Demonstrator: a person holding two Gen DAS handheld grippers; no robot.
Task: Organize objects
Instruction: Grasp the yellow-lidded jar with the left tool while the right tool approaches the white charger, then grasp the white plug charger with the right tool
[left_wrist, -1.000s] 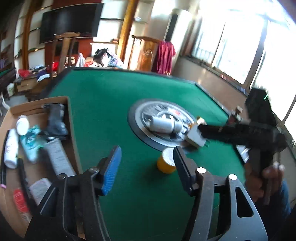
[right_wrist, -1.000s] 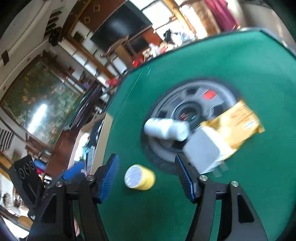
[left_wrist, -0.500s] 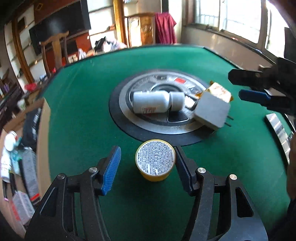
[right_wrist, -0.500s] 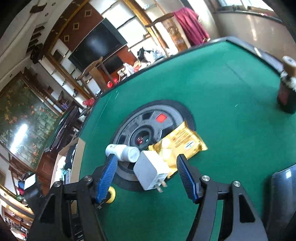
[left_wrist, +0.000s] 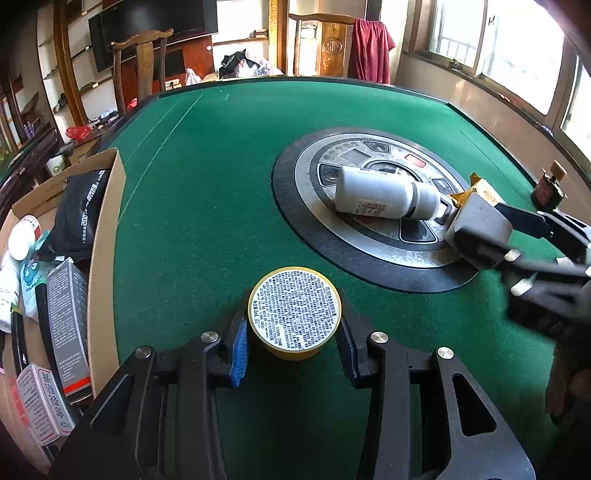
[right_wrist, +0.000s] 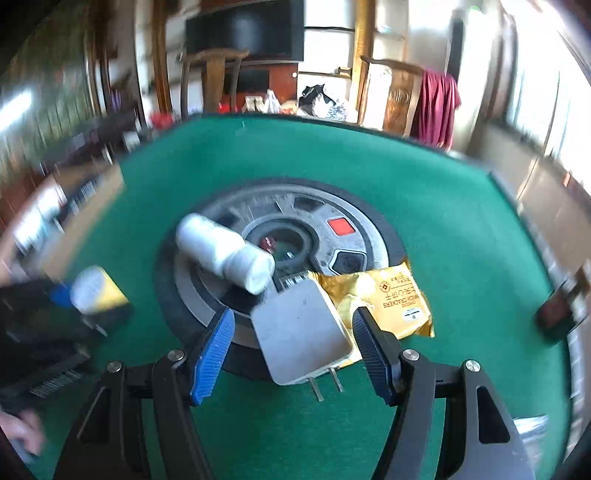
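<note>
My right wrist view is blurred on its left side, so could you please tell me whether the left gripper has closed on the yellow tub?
Observer: Yes. In the left wrist view the left gripper has both pads against the sides of the yellow tub.
Operator: Thank you. What is already in the cardboard box?
Observer: The cardboard box at the table's left edge holds a black pouch and a grey carton, among other items.
</note>
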